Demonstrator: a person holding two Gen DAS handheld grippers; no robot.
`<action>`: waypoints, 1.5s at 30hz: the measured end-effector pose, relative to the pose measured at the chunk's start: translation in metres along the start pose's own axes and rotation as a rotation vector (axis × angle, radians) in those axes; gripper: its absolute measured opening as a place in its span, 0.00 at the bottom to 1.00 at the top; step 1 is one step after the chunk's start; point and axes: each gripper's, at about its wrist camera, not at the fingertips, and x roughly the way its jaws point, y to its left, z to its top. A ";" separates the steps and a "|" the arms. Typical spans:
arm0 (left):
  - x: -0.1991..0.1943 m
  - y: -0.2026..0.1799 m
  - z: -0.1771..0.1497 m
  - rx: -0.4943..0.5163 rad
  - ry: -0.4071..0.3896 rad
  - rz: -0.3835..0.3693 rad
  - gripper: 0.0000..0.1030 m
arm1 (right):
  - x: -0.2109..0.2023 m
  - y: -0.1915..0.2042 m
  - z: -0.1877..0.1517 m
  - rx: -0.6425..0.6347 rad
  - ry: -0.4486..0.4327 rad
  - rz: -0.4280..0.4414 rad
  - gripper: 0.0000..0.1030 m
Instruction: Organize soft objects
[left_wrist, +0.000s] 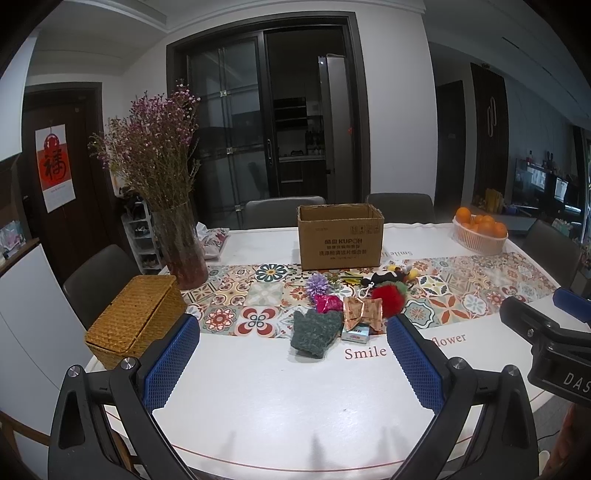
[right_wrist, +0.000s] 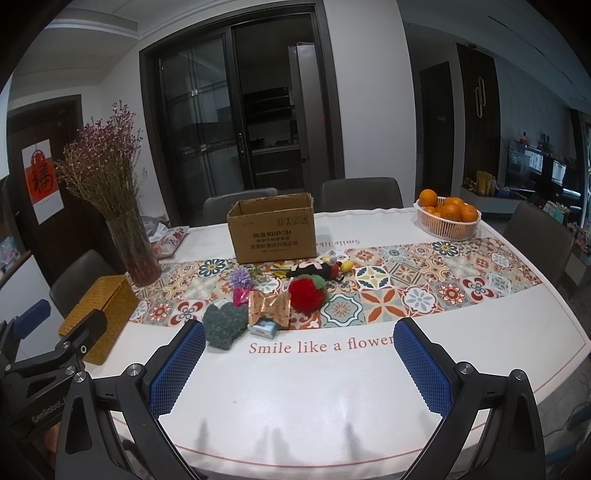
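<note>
Cardboard is where I judge all this is headed: the open box (left_wrist: 340, 236) stands at the far side of the patterned runner (left_wrist: 461, 291), and from both wrist views I cannot see anything inside it, since its front wall hides the bottom. Nothing looks sorted yet. The whole pile lies loose on the table (left_wrist: 258, 398) just in front of the box: a green knit glove (left_wrist: 314, 332) nearest me on the white cloth, a red pompom (left_wrist: 388, 297) to its right on the runner, a purple flower (left_wrist: 314, 285) and a pink wrapped thing (left_wrist: 327, 303) behind the glove, and a dark plush toy (left_wrist: 384, 277) close under the box. Mixed in are crinkly snack packets (left_wrist: 364, 312) and a small blue carton (left_wrist: 355, 334), which I judge are not soft and should stay out. My left gripper (left_wrist: 293, 363) hangs above the near table edge with its blue pads wide apart and empty; my right gripper (right_wrist: 299, 365) is the same, spread and holding nothing. Both are well short of the pile. So every pick remains, and the glove is the closest first one.
</note>
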 end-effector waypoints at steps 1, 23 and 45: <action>0.001 -0.002 0.000 0.001 0.000 0.000 1.00 | 0.000 0.001 0.000 0.001 0.000 -0.001 1.00; 0.083 0.001 -0.009 0.024 0.108 -0.060 0.99 | 0.097 0.008 0.012 0.023 0.132 0.068 1.00; 0.236 0.002 -0.025 0.081 0.325 -0.196 0.94 | 0.252 0.026 0.014 0.045 0.360 0.116 1.00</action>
